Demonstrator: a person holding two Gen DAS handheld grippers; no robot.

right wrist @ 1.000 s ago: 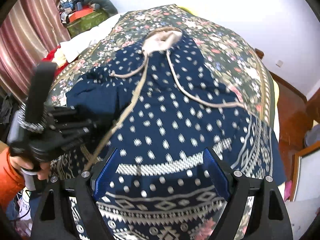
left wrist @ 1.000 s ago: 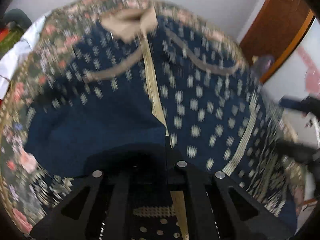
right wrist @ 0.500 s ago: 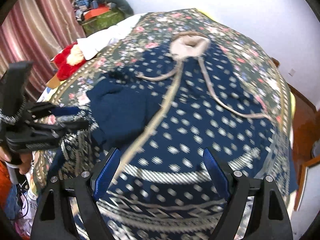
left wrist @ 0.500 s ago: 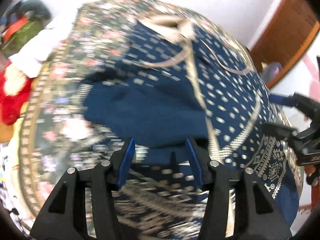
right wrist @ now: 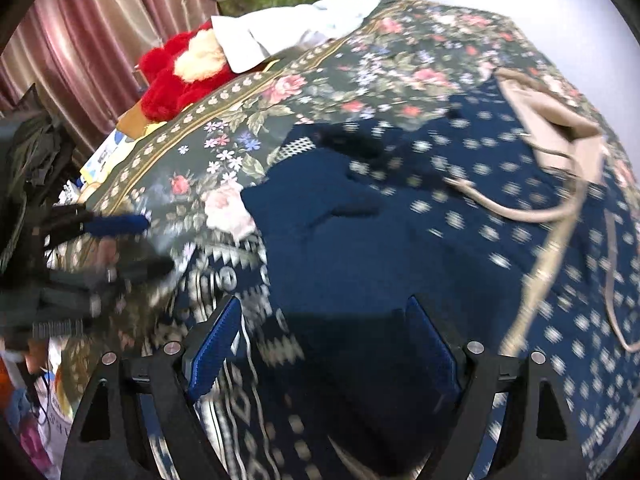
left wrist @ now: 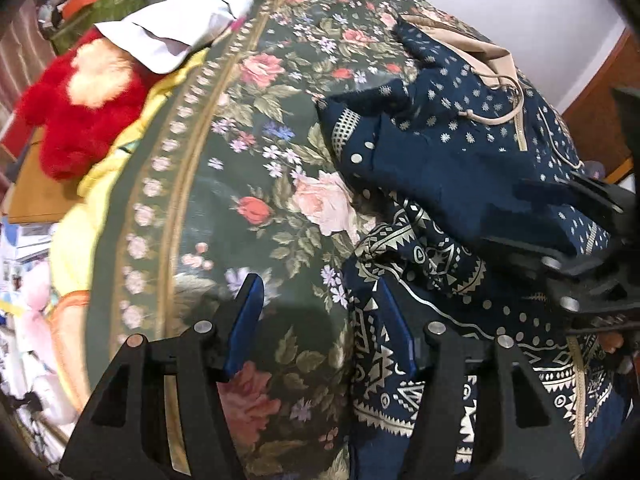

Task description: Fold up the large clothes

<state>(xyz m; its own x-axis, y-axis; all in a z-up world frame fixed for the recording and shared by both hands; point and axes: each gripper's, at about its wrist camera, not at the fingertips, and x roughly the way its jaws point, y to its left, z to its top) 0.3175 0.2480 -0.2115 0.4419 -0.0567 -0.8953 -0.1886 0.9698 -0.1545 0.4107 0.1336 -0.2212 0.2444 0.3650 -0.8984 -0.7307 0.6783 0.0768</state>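
Bed: a floral bedspread covers it; its gold-banded border runs along the left edge.
Garment: a navy hooded jacket with pale dots and a geometric hem band lies spread over the right half of the bed, one plain navy panel folded back across its front; tan hood and drawstrings toward the far edge.
Pillow: white, at the far left corner of the bed.
Plush toy: red and cream, just beside the pillow, off the bed's left edge.
Left claw: spread, empty; its left finger sits over bare bedspread, its right finger at the jacket's patterned hem edge.
Right claw: spread wide, gripping nothing, poised over the jacket's folded navy panel and hem band, which fill the gap between its fingers.
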